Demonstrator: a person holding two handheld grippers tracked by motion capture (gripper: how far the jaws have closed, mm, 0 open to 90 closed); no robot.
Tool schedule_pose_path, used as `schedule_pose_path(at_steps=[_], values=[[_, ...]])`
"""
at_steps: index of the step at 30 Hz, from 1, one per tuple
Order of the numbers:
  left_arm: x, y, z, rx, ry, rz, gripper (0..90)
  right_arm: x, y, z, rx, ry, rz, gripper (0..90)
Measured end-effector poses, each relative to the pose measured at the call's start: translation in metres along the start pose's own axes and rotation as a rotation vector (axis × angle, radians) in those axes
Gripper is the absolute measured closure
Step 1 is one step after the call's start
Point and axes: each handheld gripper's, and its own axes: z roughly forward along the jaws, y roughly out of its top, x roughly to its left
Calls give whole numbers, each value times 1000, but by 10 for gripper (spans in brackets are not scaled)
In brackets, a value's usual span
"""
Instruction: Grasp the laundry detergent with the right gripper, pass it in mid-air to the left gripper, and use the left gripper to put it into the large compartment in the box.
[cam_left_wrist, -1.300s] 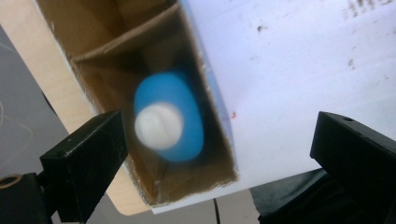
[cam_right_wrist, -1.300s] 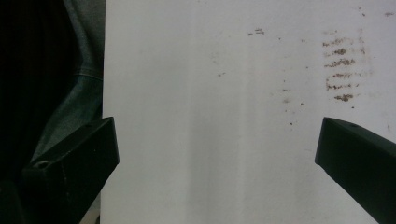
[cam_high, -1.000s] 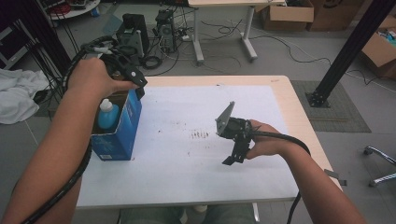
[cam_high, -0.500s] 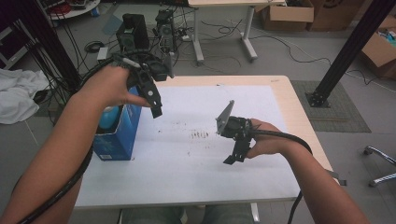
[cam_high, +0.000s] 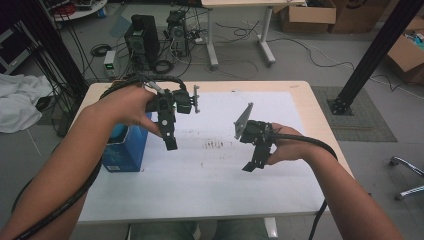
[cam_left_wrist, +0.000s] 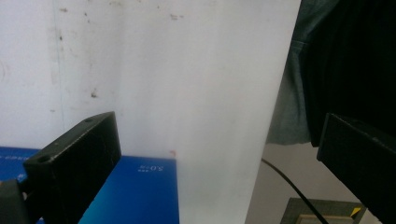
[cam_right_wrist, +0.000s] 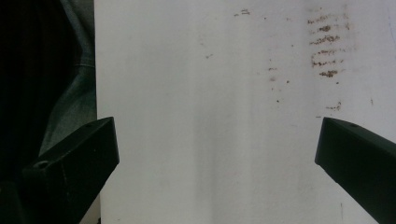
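Observation:
A blue carton (cam_high: 125, 152) stands on the left part of the white tabletop (cam_high: 210, 185), with something teal (cam_high: 118, 132) showing at its open top. My left gripper (cam_high: 171, 142) hangs above the table just right of the carton, jaws pointing down. In the left gripper view the left gripper (cam_left_wrist: 219, 135) is open and holds nothing, with the carton's blue face (cam_left_wrist: 140, 196) low between the jaws. My right gripper (cam_high: 254, 164) hovers over the table's right half. In the right gripper view the right gripper (cam_right_wrist: 215, 135) is open over bare white surface.
Brown smudges (cam_high: 215, 145) mark the table's middle. Beyond the far edge are computer towers (cam_high: 145, 40), cables and a desk's legs (cam_high: 212, 45). A black post (cam_high: 370, 55) rises at the right, cardboard boxes (cam_high: 407, 52) behind it. White cloth (cam_high: 20, 107) lies at the left.
My left gripper has swung from above the blue carton to the right and down, and now hangs over the white surface beside it. The right gripper has barely moved.

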Motion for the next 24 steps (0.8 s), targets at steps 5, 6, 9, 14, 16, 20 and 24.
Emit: schedule_pose_path(at_steps=[5,6,9,14,16,20,24], values=[[-1,1,2,-7,-3,3,1,1,1,0,11,-1,2,0],[-1,1,3,-4,-3,4,1,1,1,0,12,-1,-1,0],[-1,1,3,-1,-4,8,1,2,2,-1,20,-4,0,0],[-2,2,2,-3,-6,13,1,1,1,-3,20,-7,-4,0],[-2,2,2,-4,-7,15,1,1,1,-3,21,-6,-1,0],[-2,3,3,-3,-12,19,1,0,0,-2,21,-5,1,0],[-2,4,3,-2,-9,21,1,0,-2,-1,21,-8,2,0]])
